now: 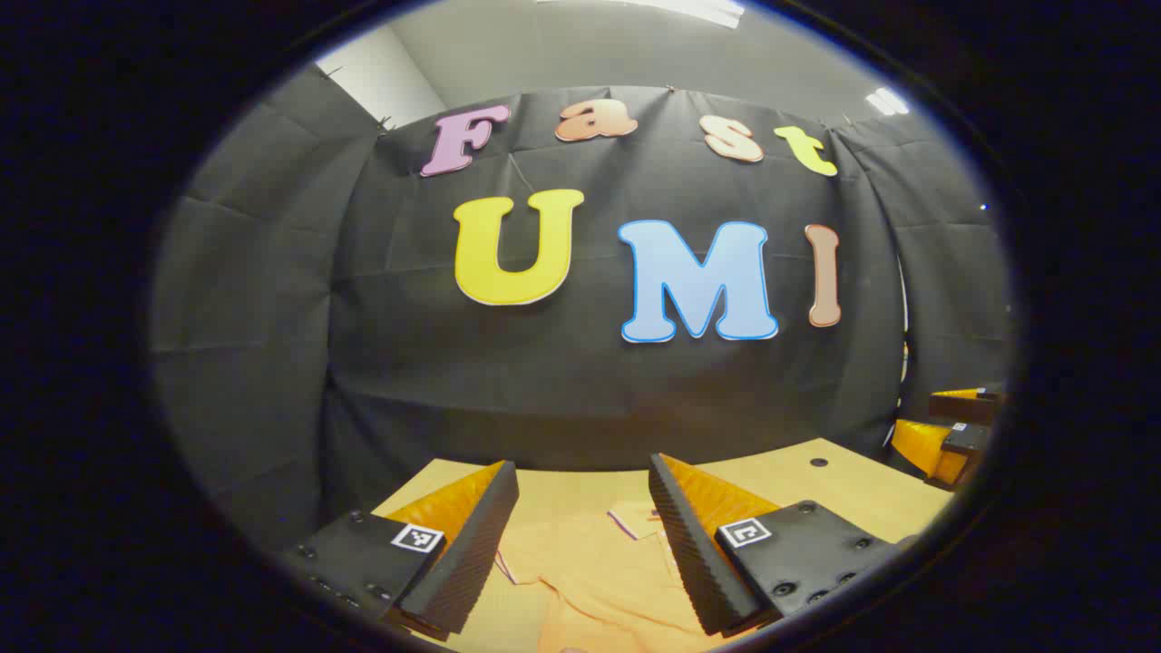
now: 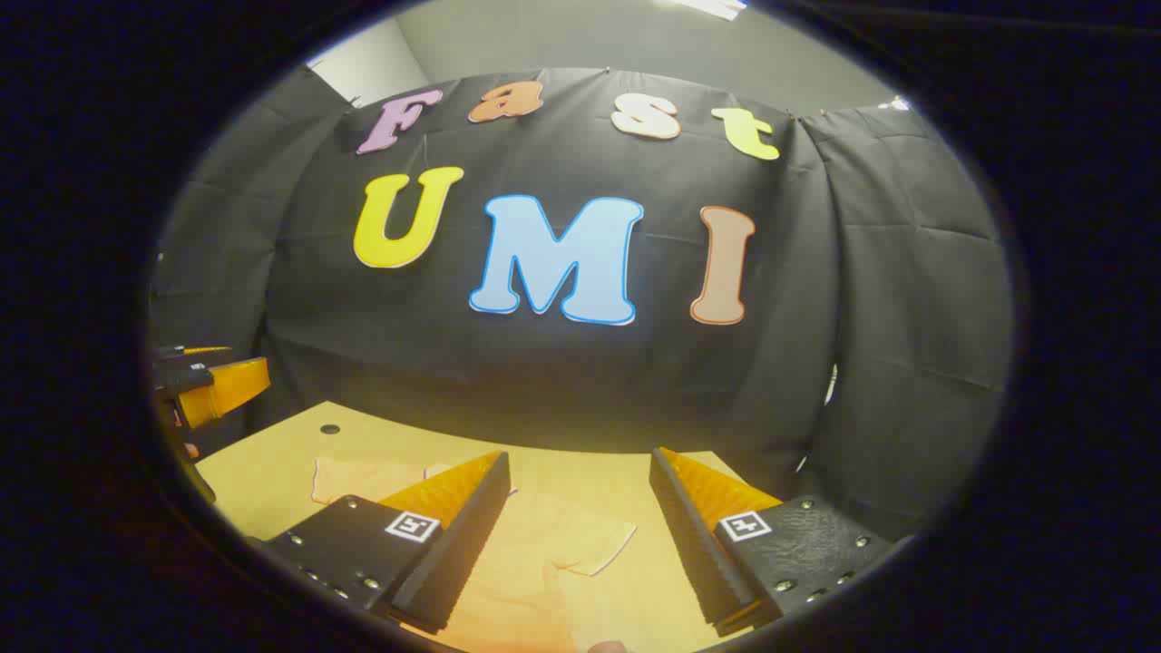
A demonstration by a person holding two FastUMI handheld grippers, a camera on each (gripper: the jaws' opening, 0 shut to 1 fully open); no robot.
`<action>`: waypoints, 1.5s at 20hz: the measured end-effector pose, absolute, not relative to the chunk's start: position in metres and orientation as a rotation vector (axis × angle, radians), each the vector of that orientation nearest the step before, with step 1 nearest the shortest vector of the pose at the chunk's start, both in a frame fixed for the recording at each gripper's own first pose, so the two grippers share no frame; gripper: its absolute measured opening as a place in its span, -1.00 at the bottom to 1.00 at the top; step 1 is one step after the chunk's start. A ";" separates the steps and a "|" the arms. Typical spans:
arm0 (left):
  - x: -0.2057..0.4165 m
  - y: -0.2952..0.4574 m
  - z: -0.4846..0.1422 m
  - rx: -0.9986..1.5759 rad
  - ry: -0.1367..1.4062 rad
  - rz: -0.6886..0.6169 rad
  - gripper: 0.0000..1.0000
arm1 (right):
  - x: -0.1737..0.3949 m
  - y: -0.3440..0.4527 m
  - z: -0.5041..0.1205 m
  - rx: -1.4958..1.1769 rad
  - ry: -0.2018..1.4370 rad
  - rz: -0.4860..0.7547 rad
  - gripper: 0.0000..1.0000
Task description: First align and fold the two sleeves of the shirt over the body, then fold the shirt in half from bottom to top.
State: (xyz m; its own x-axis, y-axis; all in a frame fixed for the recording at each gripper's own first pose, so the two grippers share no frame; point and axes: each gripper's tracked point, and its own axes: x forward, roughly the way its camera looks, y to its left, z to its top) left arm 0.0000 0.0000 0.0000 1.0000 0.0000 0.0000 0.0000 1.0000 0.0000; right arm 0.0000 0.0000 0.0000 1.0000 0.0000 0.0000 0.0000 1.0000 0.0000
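Hovering above the table (image 2: 272, 472), we hold both grippers, left (image 1: 580, 535) and right (image 2: 580, 531), fingers spread and empty. The shirt (image 1: 590, 580) lies flat below; its sleeves seem unfolded, so both folds probably remain.

1. A recording booth set up indoors, not a home: black cloth (image 1: 562, 381) hangs in creased panels as the back and side walls.
2. Above the cloth, a plain pale wall (image 1: 381, 77) and ceiling lights (image 1: 703, 9).
3. A light wooden counter (image 2: 272, 476) stands against the cloth.
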 end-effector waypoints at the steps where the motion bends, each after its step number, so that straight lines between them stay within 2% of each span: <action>1: 0.001 -0.002 -0.001 0.005 0.009 -0.013 0.89 | 0.002 -0.003 -0.004 0.007 0.012 -0.018 0.93; 16: -0.002 -0.002 -0.008 0.007 0.046 -0.034 0.89 | 0.029 -0.004 -0.020 0.028 0.056 -0.026 0.94; 22: -0.005 0.003 -0.013 0.008 0.073 -0.004 0.89 | 0.062 -0.011 -0.057 0.065 0.152 0.002 0.94; 30: -0.016 0.015 -0.022 0.001 0.117 0.077 0.89 | 0.110 -0.032 -0.109 0.082 0.258 -0.029 0.97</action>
State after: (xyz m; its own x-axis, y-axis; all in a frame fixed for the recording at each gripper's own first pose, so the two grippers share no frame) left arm -0.0156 0.0149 -0.0221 0.9902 0.0769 -0.1165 -0.0769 0.9970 0.0050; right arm 0.1102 -0.0323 -0.1088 0.9666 -0.0183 -0.2555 0.0394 0.9962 0.0777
